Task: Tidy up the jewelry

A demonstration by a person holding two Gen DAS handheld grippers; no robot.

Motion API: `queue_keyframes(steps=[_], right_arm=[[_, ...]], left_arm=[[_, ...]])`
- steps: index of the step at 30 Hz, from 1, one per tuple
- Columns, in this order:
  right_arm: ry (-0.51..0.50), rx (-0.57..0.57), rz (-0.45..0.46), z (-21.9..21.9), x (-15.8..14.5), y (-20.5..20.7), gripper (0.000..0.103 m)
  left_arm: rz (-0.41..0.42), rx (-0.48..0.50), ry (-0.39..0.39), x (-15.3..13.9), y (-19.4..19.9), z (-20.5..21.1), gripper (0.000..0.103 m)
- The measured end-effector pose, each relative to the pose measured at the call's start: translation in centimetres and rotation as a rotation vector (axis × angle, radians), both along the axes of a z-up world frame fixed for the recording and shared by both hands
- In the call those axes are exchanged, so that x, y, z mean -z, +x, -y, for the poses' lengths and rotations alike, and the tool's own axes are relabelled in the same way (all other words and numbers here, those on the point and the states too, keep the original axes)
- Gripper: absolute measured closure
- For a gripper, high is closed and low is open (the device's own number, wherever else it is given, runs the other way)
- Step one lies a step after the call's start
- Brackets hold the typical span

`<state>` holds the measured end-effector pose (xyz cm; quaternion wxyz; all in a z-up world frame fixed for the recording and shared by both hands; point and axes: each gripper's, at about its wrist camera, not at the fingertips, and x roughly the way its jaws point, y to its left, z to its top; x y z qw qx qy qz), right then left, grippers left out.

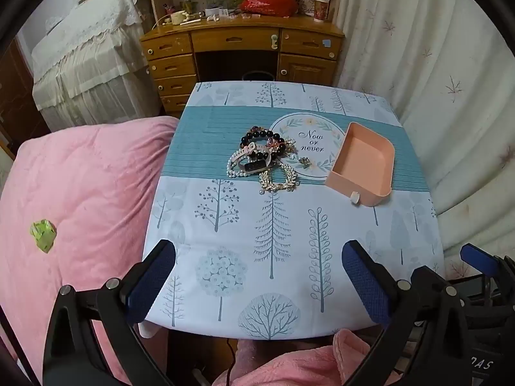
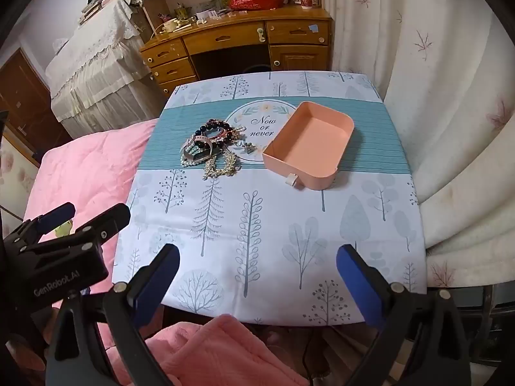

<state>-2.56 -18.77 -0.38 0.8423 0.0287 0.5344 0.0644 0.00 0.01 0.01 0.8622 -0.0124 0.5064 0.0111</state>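
1. Left gripper (image 1: 259,281): jaws spread wide, blue pads facing each other, nothing between them. It hangs over the near edge of the table, tilted down. Its body also shows at the left of the right wrist view (image 2: 87,220).
2. Right gripper (image 2: 257,284): jaws likewise wide apart and empty, over the near edge of the table, tilted down. One blue pad tip of it shows at the right margin of the left wrist view.
3. Table (image 1: 289,257): covered with a pale cloth printed with trees, crossed by a teal band bearing a round "Now or never" emblem (image 1: 310,144).
4. Jewelry pile (image 1: 262,159): lies on the teal band at the emblem's left edge, well apart from both grippers. It includes a dark bead bracelet (image 1: 262,135), a white-strapped watch (image 1: 254,164), a pearl strand (image 1: 233,169) and a gold leaf bracelet (image 1: 278,180), all tangled and touching.
5. Small metal charm (image 1: 303,161): sits alone on the emblem, between pile and tray.
6. Pink tray (image 1: 386,167): just right of the emblem, upright, nothing in it; a small white tab sticks out of its near wall.
7. Surroundings: pink blanket (image 1: 80,193) left of the table, wooden desk (image 1: 241,51) behind, curtain (image 1: 434,80) at right.
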Motion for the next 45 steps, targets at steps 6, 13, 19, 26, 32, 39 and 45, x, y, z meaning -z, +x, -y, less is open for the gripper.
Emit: queue_keyframes(steps=[6, 13, 19, 26, 32, 39, 45], right_arm=[[-0.016, 0.016, -0.029, 0.5, 0.2, 0.4, 0.004], [-0.024, 0.014, -0.001, 0.3, -0.2, 0.8, 0.004], [-0.028, 0.018, 0.015, 0.3, -0.5, 1.1, 0.004], [-0.033, 0.015, 0.024, 0.2, -0.7, 1.1, 0.004], [-0.034, 0.017, 0.022, 0.2, -0.8, 1.3, 0.004], [-0.04, 0.01, 0.028, 0.4, -1.1, 1.7, 0.004], [-0.041, 0.009, 0.029, 0.2, -1.3, 1.7, 0.004]], left_arm=[[-0.002, 0.004, -0.015, 0.1, 0.2, -0.4, 0.001], [0.008, 0.013, -0.008, -0.5, 1.1, 0.2, 0.001], [0.026, 0.03, -0.002, -0.4, 0.9, 0.6, 0.001], [0.03, 0.028, -0.003, -0.6, 0.8, 0.6, 0.001], [0.027, 0.028, 0.0, -0.8, 1.4, 0.5, 0.001], [0.028, 0.027, 0.0, -0.9, 1.8, 0.7, 0.001], [0.032, 0.028, 0.002, -0.9, 1.7, 0.4, 0.001]])
